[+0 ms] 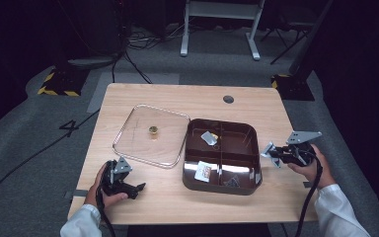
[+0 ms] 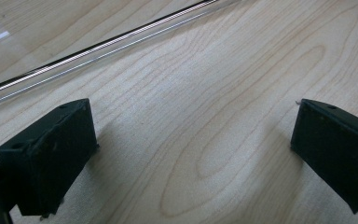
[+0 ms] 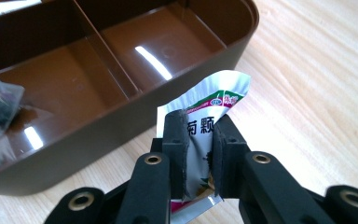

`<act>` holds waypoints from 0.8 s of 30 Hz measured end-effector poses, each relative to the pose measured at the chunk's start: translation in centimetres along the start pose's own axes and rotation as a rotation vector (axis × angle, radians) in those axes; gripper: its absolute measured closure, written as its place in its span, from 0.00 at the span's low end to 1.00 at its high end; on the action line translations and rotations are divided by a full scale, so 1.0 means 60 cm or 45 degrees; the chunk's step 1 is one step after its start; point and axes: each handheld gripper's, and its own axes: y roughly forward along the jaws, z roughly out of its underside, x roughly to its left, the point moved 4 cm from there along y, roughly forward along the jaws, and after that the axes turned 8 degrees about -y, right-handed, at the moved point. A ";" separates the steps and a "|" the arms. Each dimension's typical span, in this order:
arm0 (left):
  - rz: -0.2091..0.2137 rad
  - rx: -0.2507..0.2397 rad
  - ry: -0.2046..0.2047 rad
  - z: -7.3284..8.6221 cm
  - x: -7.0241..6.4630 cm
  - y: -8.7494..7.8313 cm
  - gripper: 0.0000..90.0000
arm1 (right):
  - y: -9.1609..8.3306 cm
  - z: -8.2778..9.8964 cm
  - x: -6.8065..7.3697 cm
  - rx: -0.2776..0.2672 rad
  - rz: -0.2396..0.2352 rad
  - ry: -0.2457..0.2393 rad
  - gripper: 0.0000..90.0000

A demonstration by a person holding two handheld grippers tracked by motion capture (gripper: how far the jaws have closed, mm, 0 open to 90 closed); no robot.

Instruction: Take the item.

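At the right edge of the high view, the right gripper [image 1: 275, 154] hangs just outside the right wall of the brown compartment box [image 1: 254, 163], its jaws pinched on a silver foil sachet [image 3: 204, 135]. In the right gripper view the sachet stands upright between the pads in the lower centre of the frame, printed face showing, with the box rim just beyond it and an empty compartment past that rim. Lower left of the high view, the left gripper [image 1: 137, 188] rests on the wooden table [image 1: 168, 207], jaws spread wide with nothing between them. The clear lid [image 1: 128, 128] lies off the box, at centre left, a small gold knob [image 1: 153, 130] on it. Judged from the layout: the box is open, three packets already lie in its compartments, and this sachet remains to be placed; the lid is not yet on.
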 end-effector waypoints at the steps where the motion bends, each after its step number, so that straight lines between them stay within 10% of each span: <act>1: 0.001 -0.001 -0.001 0.000 0.000 0.000 0.00 | 0.004 0.008 -0.002 0.012 -0.001 0.010 0.87; 24: 0.000 0.000 0.000 0.000 0.000 0.000 0.00 | 0.040 0.049 -0.027 0.058 -0.004 0.112 0.82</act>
